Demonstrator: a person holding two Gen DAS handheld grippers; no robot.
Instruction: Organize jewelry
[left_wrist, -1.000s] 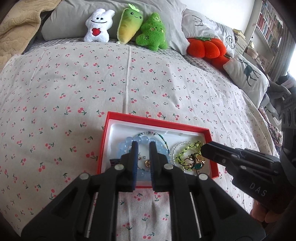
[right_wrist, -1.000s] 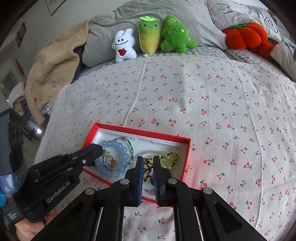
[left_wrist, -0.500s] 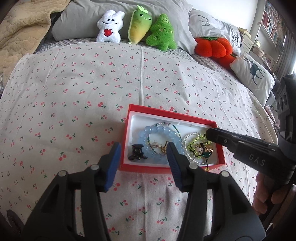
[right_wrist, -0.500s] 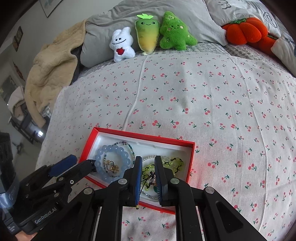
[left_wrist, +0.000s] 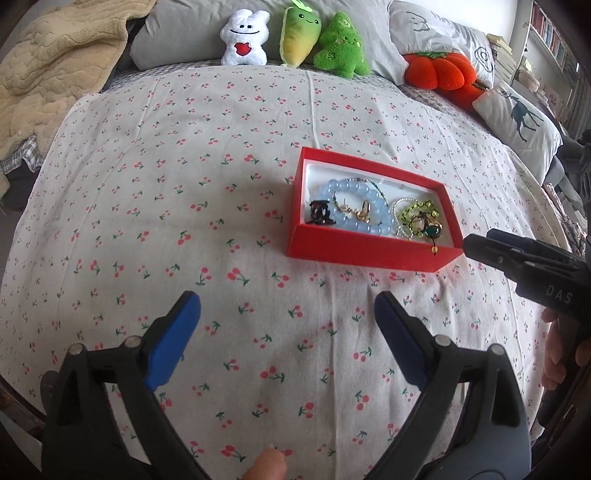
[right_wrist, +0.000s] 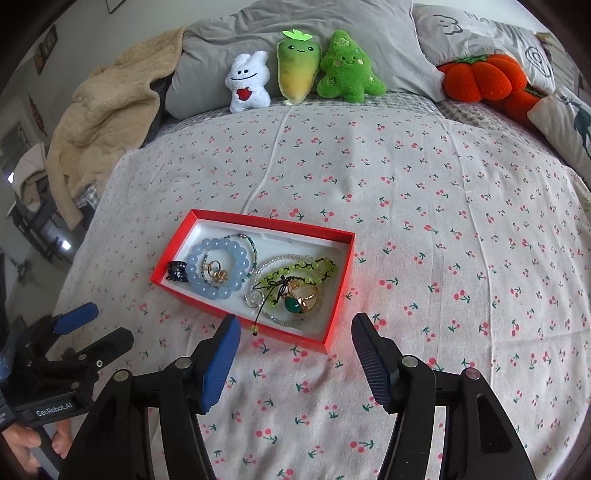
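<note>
A red box (left_wrist: 369, 255) (right_wrist: 269, 221) with a white lining lies on the cherry-print bedspread. In it are a pale blue bead bracelet (left_wrist: 384, 221) (right_wrist: 201, 253), gold rings (right_wrist: 218, 274), a dark charm (left_wrist: 319, 214) (right_wrist: 177, 271), a green bead bracelet (left_wrist: 417, 210) (right_wrist: 306, 267) and a green stone pendant (right_wrist: 293, 304). My left gripper (left_wrist: 284, 299) (right_wrist: 96, 328) hovers over bare bedspread, near and left of the box, its jaws opening and empty. My right gripper (right_wrist: 295, 319) (left_wrist: 476, 243) sits at the box's near right corner, its jaws opening and gripping nothing.
Plush toys (right_wrist: 295, 70), grey pillows (left_wrist: 443, 33) and an orange pumpkin cushion (right_wrist: 480, 81) line the head of the bed. A beige blanket (right_wrist: 107, 110) is heaped at the left. A deer-print pillow (left_wrist: 517, 118) lies at the right edge. Wide bedspread (right_wrist: 443, 221) surrounds the box.
Both grippers drew back out of the box and spread their jaws. The left one shifted left onto bare bedspread. The jewelry stays in the box, a cord end over its front rim.
</note>
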